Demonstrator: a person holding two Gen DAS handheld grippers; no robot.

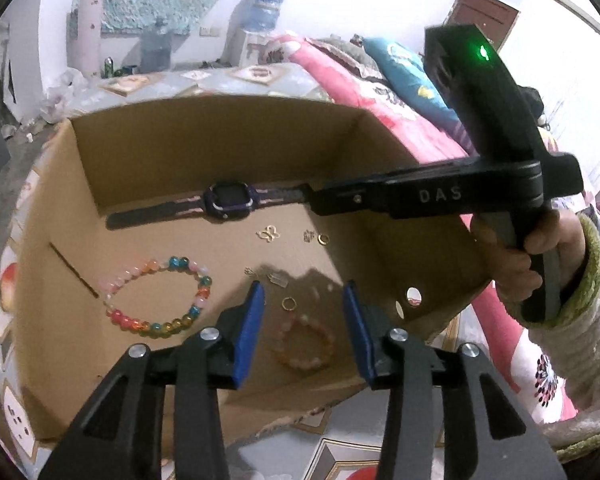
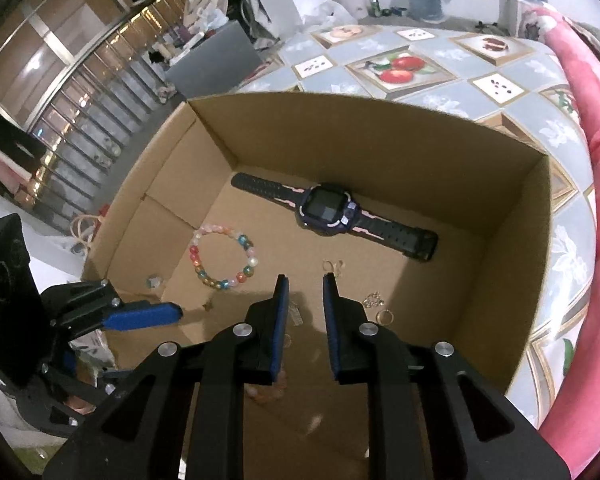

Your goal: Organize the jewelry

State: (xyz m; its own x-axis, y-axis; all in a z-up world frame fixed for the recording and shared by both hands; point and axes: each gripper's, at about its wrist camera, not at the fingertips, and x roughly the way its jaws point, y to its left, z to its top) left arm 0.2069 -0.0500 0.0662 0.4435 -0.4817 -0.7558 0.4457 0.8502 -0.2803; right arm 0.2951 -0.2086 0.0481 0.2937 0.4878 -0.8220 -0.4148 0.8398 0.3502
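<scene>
Cardboard box (image 1: pixel 204 148), open-topped, standing on a surface with a fruit-print cover (image 2: pixel 400 68). Contents, on the box floor:

- Watch (image 2: pixel 332 212), dark strap with pink markings, laid flat along the far wall.
- Multicoloured bead bracelet (image 1: pixel 156 296), left of centre.
- Peach bead bracelet (image 1: pixel 304 344), near side, partly behind the tong fingers.
- Gold butterfly charm (image 1: pixel 269 235) and a small gold ring (image 1: pixel 323 239), just in front of the watch.
- Second gold ring (image 1: pixel 288 303), near the peach bracelet; small clear piece (image 1: pixel 278 279) beside it.

Left tongs (image 1: pixel 304 316): blue pads parted, nothing between them, poised over the peach bracelet and ring.

Right tongs (image 2: pixel 306 320): narrowly parted, nothing gripped, over the box floor near the watch. A hand (image 1: pixel 516 264) in a knitted sleeve holds them.
</scene>
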